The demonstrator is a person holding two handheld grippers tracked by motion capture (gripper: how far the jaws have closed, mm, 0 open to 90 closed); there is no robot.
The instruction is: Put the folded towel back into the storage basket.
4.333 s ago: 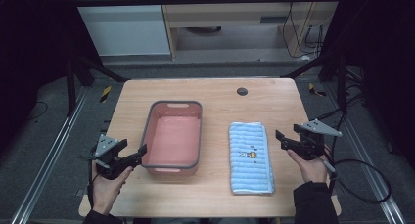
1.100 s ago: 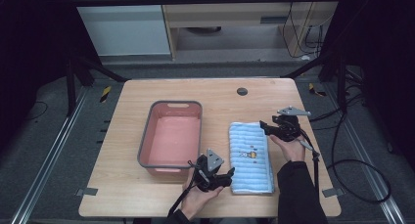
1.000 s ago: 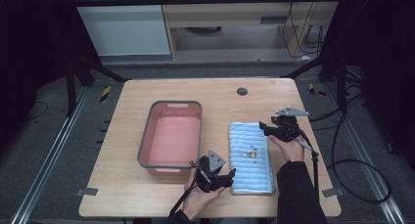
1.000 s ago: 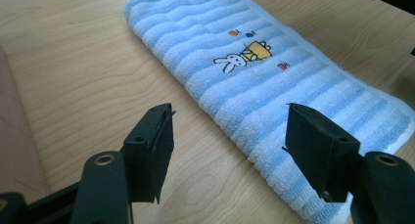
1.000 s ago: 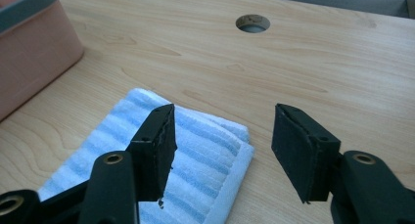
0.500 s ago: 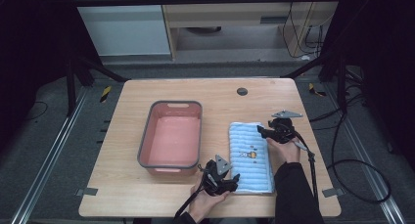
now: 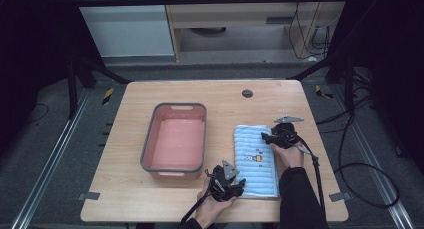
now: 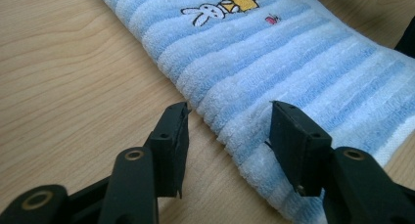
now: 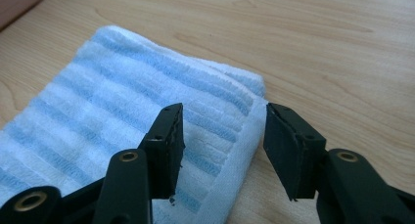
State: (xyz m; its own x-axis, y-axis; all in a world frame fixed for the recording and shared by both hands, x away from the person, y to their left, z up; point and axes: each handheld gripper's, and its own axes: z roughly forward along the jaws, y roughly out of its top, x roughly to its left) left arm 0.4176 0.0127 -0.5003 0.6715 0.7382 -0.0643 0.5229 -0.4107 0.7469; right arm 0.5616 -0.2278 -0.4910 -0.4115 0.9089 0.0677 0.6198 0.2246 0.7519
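We see a folded towel [image 7: 256, 161] with light and darker blue stripes and a small embroidered rabbit, lying flat on the wooden table [image 7: 125, 134], just to the right of the pink basin [image 7: 175, 141].

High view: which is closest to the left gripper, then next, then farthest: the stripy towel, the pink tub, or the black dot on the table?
From the left gripper:
1. Striped towel, right beside it.
2. Pink tub, just up-left.
3. Black dot, at the far edge.
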